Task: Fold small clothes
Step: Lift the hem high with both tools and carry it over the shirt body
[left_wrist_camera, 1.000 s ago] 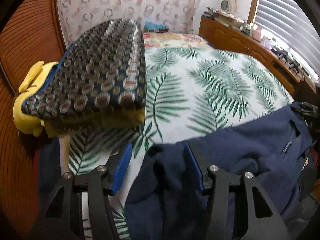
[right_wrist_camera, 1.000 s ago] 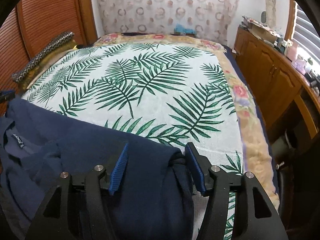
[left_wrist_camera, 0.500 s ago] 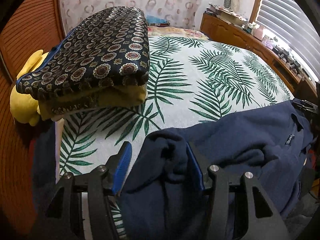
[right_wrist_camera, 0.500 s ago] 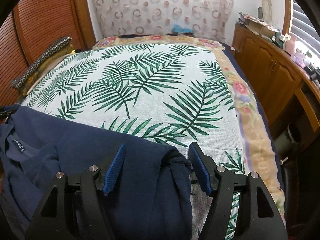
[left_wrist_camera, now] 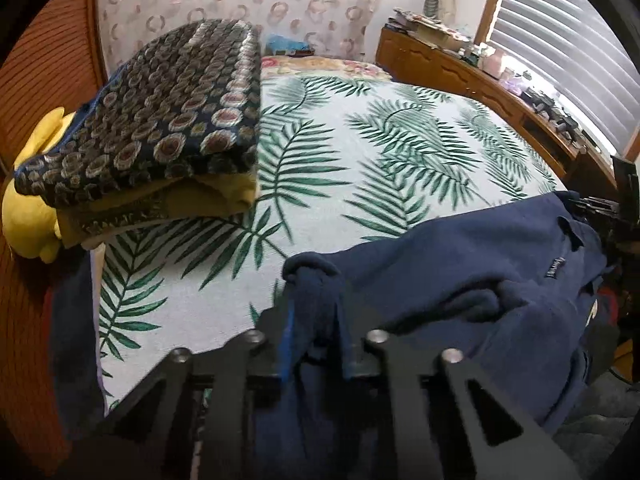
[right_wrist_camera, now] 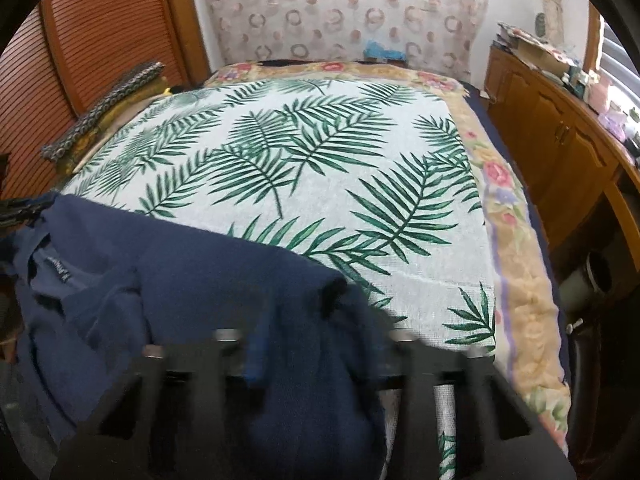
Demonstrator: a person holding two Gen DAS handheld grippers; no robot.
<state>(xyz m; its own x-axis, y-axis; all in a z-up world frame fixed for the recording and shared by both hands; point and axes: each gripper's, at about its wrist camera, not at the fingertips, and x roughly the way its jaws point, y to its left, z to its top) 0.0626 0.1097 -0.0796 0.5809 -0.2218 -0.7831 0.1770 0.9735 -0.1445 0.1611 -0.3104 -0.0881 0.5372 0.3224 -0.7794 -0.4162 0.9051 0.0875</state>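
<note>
A navy blue garment (left_wrist_camera: 472, 272) lies bunched at the near edge of the bed with the palm-leaf cover (left_wrist_camera: 360, 152). My left gripper (left_wrist_camera: 314, 308) is shut on a raised corner of it. In the right wrist view the same garment (right_wrist_camera: 180, 264) spreads to the left, with its collar label showing. My right gripper (right_wrist_camera: 316, 320) is closed in on another bunched corner of it, though motion blur smears the fingers.
A folded stack of patterned dark and yellow cloth (left_wrist_camera: 160, 128) with a yellow item (left_wrist_camera: 28, 216) sits at the bed's left edge, against the wooden louvred doors (right_wrist_camera: 100, 32). A wooden cabinet (right_wrist_camera: 568, 152) runs along the right side. A floral border (right_wrist_camera: 516, 280) edges the bed.
Both grippers have closed from wide open onto the garment's corners. The left one has narrowed tightly on the cloth. The right view has become blurred with motion.
</note>
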